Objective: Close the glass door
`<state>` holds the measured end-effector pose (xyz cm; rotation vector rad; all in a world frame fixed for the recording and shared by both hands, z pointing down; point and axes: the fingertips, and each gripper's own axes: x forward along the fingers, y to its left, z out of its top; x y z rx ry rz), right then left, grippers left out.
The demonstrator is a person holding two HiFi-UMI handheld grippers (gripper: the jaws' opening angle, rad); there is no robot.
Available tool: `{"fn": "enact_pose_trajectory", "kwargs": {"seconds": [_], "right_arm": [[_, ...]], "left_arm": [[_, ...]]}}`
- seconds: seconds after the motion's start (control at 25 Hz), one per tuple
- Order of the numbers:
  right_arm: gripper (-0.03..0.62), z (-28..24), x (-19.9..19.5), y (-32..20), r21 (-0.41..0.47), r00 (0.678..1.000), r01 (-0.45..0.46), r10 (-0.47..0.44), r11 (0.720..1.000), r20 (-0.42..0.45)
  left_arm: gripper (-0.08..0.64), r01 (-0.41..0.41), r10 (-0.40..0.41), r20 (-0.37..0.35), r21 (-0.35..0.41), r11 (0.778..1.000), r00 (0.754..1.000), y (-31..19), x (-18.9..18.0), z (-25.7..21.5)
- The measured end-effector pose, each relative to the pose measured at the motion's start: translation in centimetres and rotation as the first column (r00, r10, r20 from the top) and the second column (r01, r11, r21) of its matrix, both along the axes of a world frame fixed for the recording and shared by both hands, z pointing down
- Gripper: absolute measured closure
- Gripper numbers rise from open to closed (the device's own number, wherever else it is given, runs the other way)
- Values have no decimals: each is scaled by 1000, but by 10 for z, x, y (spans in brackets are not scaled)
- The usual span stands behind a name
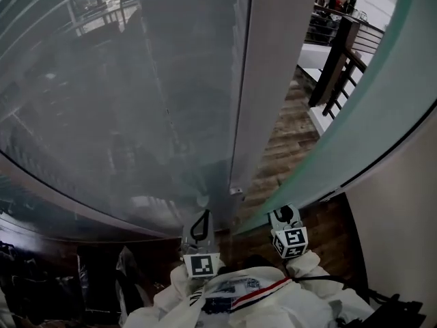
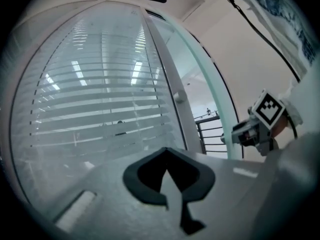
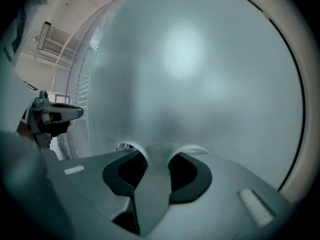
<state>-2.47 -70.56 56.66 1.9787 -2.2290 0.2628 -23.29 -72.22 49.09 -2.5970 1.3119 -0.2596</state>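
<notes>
The frosted glass door [image 1: 382, 94] with a greenish edge curves down the right of the head view and fills the right gripper view as the door [image 3: 200, 79]. My right gripper [image 1: 283, 217] is low at its edge, and the pane runs between the jaws of the right gripper [image 3: 152, 154], which are shut on it. My left gripper [image 1: 200, 227] is beside it, in front of a fixed glass panel [image 1: 102, 115] with blinds behind. The left gripper [image 2: 167, 151] has its tips together with nothing in them. A grey frame post [image 1: 263, 80] stands between the panes.
Through the gap I see a wood floor [image 1: 287, 142] and a dark railing [image 1: 338, 67], with people far off [image 1: 341, 2]. A white wall [image 1: 403, 217] is on the right. The person's white sleeves [image 1: 239, 296] are at the bottom.
</notes>
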Motion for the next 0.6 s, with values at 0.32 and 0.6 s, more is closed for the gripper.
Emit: {"fn": "enact_pose_trajectory", "kwargs": {"seconds": [0.32, 0.6], "right_arm": [[477, 9, 20, -19, 4, 1000, -13, 13, 1000, 2], [476, -3, 3, -44, -4, 1000, -8, 8, 1000, -18]], "left_arm": [[558, -35, 36, 31, -31, 999, 999, -5, 37, 16], [558, 38, -36, 32, -41, 998, 999, -27, 24, 5]]}}
